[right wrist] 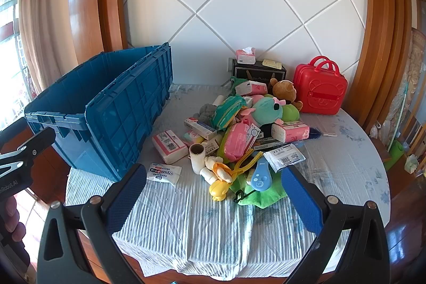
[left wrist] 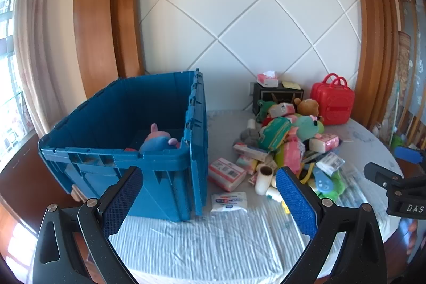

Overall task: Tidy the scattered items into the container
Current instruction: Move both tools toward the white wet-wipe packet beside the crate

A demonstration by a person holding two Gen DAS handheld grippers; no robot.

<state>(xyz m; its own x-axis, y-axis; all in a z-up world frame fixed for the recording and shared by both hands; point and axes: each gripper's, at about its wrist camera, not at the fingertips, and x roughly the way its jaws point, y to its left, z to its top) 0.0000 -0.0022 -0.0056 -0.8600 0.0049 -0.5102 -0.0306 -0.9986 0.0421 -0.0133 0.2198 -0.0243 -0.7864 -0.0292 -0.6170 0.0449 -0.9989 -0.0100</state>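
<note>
**Toys in a heap, box waiting**

The left gripper [left wrist: 209, 182] has its blue fingers [left wrist: 122, 200] spread wide, holding nothing. It hangs over the table in front of the blue box [left wrist: 149, 169]. The right gripper [right wrist: 213, 186] is spread wide too, with nothing in it. It hangs over the striped cloth [right wrist: 213, 230], near the front of the pile.

The blue box stands on the left side of the table. A blue and pink soft toy [left wrist: 158, 140] lies inside. Beside the box is a heap of things: a white wipes pack [right wrist: 163, 173], a cardboard roll [right wrist: 197, 157], a yellow duck toy [right wrist: 219, 177], a pink pack [right wrist: 237, 141] and a green plush [right wrist: 267, 111]. A red case [right wrist: 320, 88] stands behind the heap.
</note>
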